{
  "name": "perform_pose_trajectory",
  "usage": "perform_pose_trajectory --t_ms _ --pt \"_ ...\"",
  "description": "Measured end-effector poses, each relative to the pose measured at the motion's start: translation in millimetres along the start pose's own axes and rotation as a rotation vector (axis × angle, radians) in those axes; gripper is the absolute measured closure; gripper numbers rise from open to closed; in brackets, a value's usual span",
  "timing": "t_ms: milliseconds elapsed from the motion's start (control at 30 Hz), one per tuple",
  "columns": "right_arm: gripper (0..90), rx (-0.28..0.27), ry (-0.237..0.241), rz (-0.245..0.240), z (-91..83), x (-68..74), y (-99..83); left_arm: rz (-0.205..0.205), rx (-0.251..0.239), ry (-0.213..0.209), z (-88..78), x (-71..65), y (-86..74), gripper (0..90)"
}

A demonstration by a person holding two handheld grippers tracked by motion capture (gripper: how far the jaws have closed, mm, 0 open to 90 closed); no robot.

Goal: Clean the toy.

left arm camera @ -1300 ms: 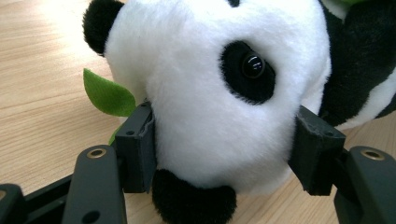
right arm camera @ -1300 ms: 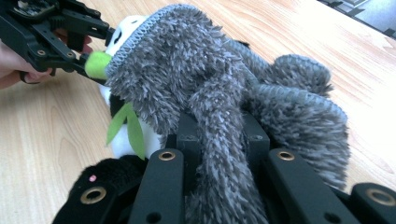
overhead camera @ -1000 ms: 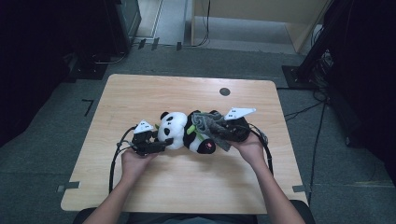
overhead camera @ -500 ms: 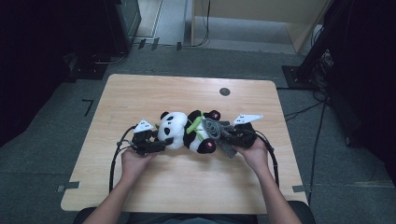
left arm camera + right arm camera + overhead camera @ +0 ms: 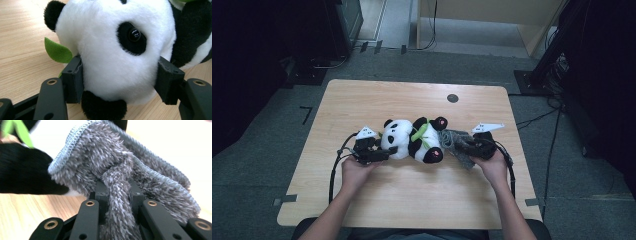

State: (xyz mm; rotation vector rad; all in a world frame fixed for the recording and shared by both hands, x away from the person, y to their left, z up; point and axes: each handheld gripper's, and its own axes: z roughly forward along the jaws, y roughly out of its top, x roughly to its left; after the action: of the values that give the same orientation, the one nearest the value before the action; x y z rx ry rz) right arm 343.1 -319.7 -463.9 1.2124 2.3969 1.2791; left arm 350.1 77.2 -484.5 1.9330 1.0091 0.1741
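- The table (image 5: pixel 362 100) is a pale wood-grain slab with rounded corners and a small dark round insert (image 5: pixel 452 98) near its far edge; broad bare wood lies open on the far side and along the near edge.
- The plush panda (image 5: pixel 412 140) lies on its side at the middle of the table, soft black-and-white pile with a green felt leaf (image 5: pixel 58 51) by its head and pink foot pads.
- The grey cloth (image 5: pixel 455 142) is shaggy, with a stitched pale-blue hem, bunched just right of the panda and touching it.
- The left gripper (image 5: pixel 377 152) clamps the panda's white head, its black pads (image 5: pixel 73 78) pressed into the fur on both sides.
- The right gripper (image 5: pixel 469 146) pinches a fold of the grey cloth tight between its jaws.
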Motion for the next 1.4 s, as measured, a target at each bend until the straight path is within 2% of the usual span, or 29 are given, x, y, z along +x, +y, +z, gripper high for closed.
perform_pose_trajectory --t_ms 300,467,633,900,1133,1300,1400 --pt "76.9 -0.102 0.024 -0.053 -17.7 22.9 30.1 0.005 -0.012 0.012 -0.1 -2.4 -2.5 34.1" --pt "76.9 -0.125 0.040 -0.096 -11.9 35.4 49.2 0.010 -0.019 0.025 0.0 -5.3 -4.1 33.9" --pt "76.9 -0.137 0.063 -0.104 0.1 42.2 56.2 0.011 -0.029 0.037 0.0 -7.5 -6.7 33.8" --pt "74.4 -0.124 0.095 -0.081 22.1 40.0 49.0 0.004 -0.034 0.036 0.7 -7.0 -7.3 33.7" --pt "75.7 -0.114 0.054 -0.106 26.7 36.3 33.5 0.003 -0.028 0.031 1.3 -6.9 -6.6 33.7" --pt "76.4 -0.094 0.043 -0.064 24.2 29.9 22.1 0.002 -0.023 0.027 1.2 -5.9 -6.0 33.6" --pt "76.6 -0.053 0.025 -0.042 22.2 24.8 16.7 -0.001 -0.020 0.021 1.2 -4.7 -5.3 33.5"
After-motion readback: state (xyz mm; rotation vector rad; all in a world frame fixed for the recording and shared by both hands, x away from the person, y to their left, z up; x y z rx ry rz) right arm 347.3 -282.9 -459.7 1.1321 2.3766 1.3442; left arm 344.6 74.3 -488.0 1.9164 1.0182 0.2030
